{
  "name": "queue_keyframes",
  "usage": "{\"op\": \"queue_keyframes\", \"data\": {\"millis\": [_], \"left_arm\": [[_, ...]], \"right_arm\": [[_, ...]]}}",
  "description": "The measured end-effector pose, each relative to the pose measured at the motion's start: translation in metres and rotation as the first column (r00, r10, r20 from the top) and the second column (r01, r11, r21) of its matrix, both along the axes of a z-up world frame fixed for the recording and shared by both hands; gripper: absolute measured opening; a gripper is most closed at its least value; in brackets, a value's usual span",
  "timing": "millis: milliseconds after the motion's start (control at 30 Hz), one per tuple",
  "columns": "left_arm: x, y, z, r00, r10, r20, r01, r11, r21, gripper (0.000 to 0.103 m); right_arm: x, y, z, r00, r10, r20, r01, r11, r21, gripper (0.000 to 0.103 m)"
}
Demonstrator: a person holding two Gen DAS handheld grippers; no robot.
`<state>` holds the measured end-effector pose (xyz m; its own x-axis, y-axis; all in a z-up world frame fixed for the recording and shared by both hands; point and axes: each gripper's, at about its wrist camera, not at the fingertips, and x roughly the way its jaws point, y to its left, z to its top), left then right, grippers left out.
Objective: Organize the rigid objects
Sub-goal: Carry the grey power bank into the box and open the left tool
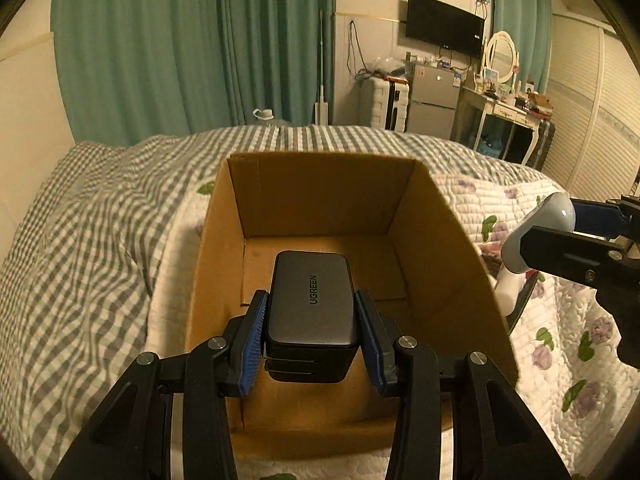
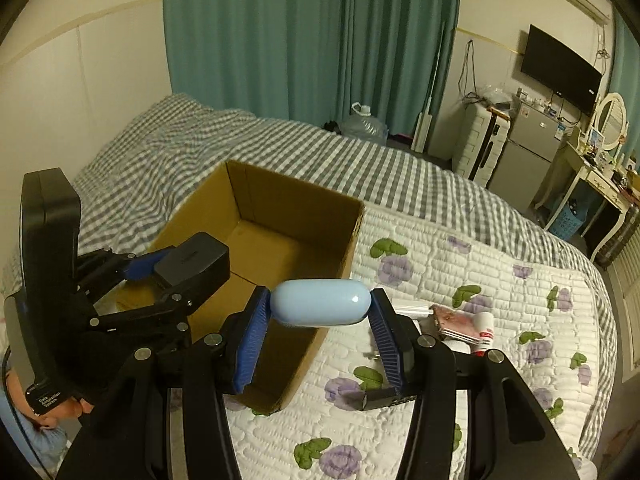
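My left gripper [image 1: 312,322] is shut on a dark grey UGREEN charger [image 1: 312,300] and holds it above the inside of an open cardboard box [image 1: 320,192] on the bed. In the right wrist view the left gripper [image 2: 176,276] holds the charger [image 2: 194,260] over the box [image 2: 288,208]. My right gripper [image 2: 320,310] is shut on a pale blue oval case [image 2: 320,302], held just over the box's right wall. In the left wrist view that case [image 1: 536,236] and right gripper [image 1: 560,236] are at the right, beside the box.
The box stands on a floral quilt [image 2: 460,264] over a grey checked bedspread [image 2: 360,152]. A small packet and a white tube [image 2: 486,330] lie on the quilt to the right, with a dark flat item [image 2: 380,398] nearer. A dresser, fridge and suitcase stand beyond the bed.
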<state>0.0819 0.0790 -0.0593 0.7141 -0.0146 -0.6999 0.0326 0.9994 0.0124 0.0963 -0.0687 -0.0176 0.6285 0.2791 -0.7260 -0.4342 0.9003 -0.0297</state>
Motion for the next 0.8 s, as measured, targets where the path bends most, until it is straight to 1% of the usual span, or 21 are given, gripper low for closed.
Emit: {"op": "queue_keyframes", "data": {"millis": [133, 200, 233, 300, 333, 433, 567, 633, 800], "left_arm": [[0.004, 0.003, -0.011, 1.0, -0.001, -0.023, 0.001, 1.0, -0.017, 0.045], [0.002, 0.004, -0.01, 1.0, -0.004, 0.006, 0.004, 1.0, -0.016, 0.047], [0.0, 0.003, -0.007, 1.0, -0.001, 0.02, 0.001, 1.0, -0.009, 0.055], [-0.004, 0.003, -0.003, 0.999, 0.007, 0.042, -0.007, 1.0, 0.002, 0.062], [-0.006, 0.002, -0.001, 0.999, 0.006, 0.053, -0.006, 1.0, 0.003, 0.063], [-0.007, 0.007, 0.0, 0.998, 0.023, 0.051, -0.023, 1.0, 0.005, 0.063], [-0.012, 0.017, 0.003, 0.997, 0.044, 0.071, -0.042, 0.999, -0.023, 0.063], [-0.013, 0.02, 0.004, 0.996, 0.048, 0.079, -0.045, 0.998, -0.034, 0.063], [-0.014, 0.023, 0.006, 0.994, 0.062, 0.086, -0.061, 0.998, -0.023, 0.063]], "right_arm": [[0.006, 0.005, -0.009, 1.0, 0.009, -0.015, -0.009, 1.0, -0.002, 0.05], [0.008, 0.008, -0.013, 1.0, 0.015, -0.021, -0.015, 1.0, -0.002, 0.05], [0.009, 0.009, -0.014, 1.0, 0.016, -0.022, -0.016, 1.0, -0.004, 0.05], [0.01, 0.011, -0.016, 1.0, 0.014, -0.023, -0.014, 1.0, -0.011, 0.05], [0.011, 0.011, -0.017, 1.0, 0.013, -0.023, -0.014, 1.0, -0.017, 0.05], [0.014, 0.012, -0.02, 1.0, 0.005, -0.03, -0.006, 1.0, -0.021, 0.05], [0.016, 0.015, -0.028, 0.999, 0.006, -0.036, -0.007, 1.0, -0.028, 0.051], [0.017, 0.017, -0.03, 0.999, 0.018, -0.042, -0.018, 1.0, -0.016, 0.051], [0.019, 0.022, -0.034, 0.999, 0.022, -0.046, -0.022, 1.0, 0.005, 0.052]]}}
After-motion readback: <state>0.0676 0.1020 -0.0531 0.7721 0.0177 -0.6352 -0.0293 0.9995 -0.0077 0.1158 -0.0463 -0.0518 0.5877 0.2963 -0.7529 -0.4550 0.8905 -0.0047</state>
